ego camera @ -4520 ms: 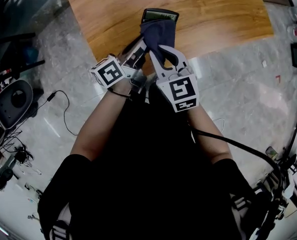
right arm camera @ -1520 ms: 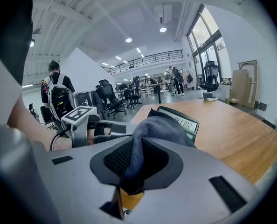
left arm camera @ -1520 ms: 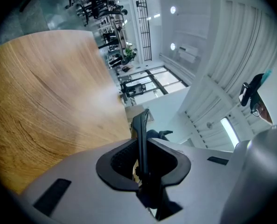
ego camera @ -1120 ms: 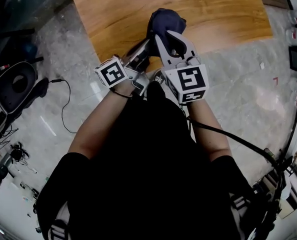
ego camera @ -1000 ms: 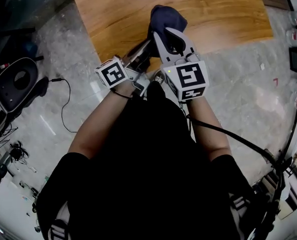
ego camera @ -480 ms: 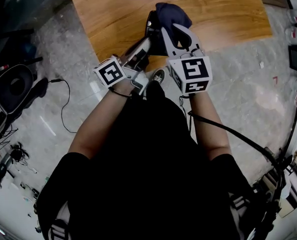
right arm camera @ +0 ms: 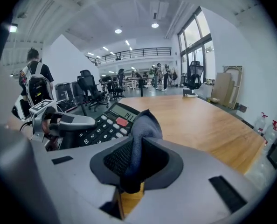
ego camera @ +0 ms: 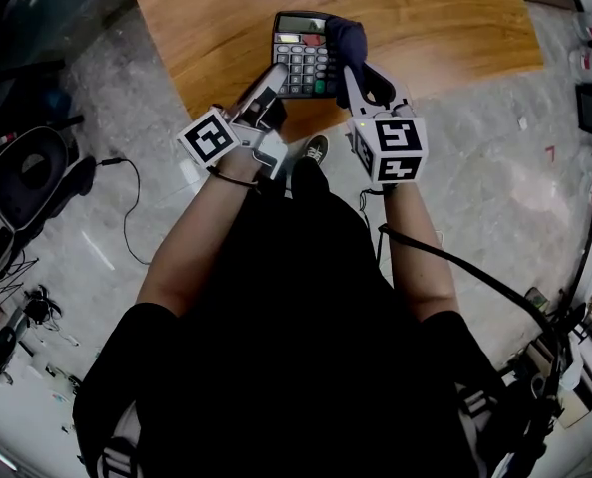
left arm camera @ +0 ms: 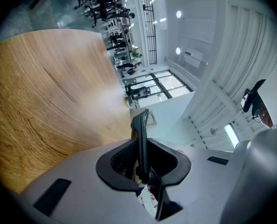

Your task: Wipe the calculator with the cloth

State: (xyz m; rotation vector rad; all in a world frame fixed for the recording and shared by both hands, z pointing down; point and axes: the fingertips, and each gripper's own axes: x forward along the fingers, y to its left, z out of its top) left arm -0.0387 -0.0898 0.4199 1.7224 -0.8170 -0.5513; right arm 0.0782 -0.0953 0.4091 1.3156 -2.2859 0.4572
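Step, as a judgement: mid-wipe, cloth off to one side of the key face and not on it.

- Left gripper (ego camera: 273, 78): jaws clamped on the calculator (ego camera: 306, 56) at its near-left edge. In the left gripper view the body runs edge-on between the pads as a thin dark slab.
- Right gripper (ego camera: 364, 76): jaws closed on the cloth (ego camera: 346, 38), a dark blue wad bunched up past the tips.
- The calculator sits over the near edge of the wooden table (ego camera: 426, 18), keys and display facing up toward the head camera. The cloth is at its right side, level with the top key rows.

Next move probably calls for:
- carrying the wad left across the keys and display under light, even pressure;
- the left grip holding firm against that push, since it has only one edge and sideways load could pivot the body in the pads;
- keeping the right gripper's tips clear so that only fabric meets the keys.

Hard to tell:
- whether the cloth is touching the calculator or is just beside it; both the head view and the right gripper view overlap them without showing a contact patch;
- whether the calculator's far end rests on the wood or is carried clear;
- the calculator's underside, shown in no view;
- how much cloth is inside the jaws, because the pads cover it.
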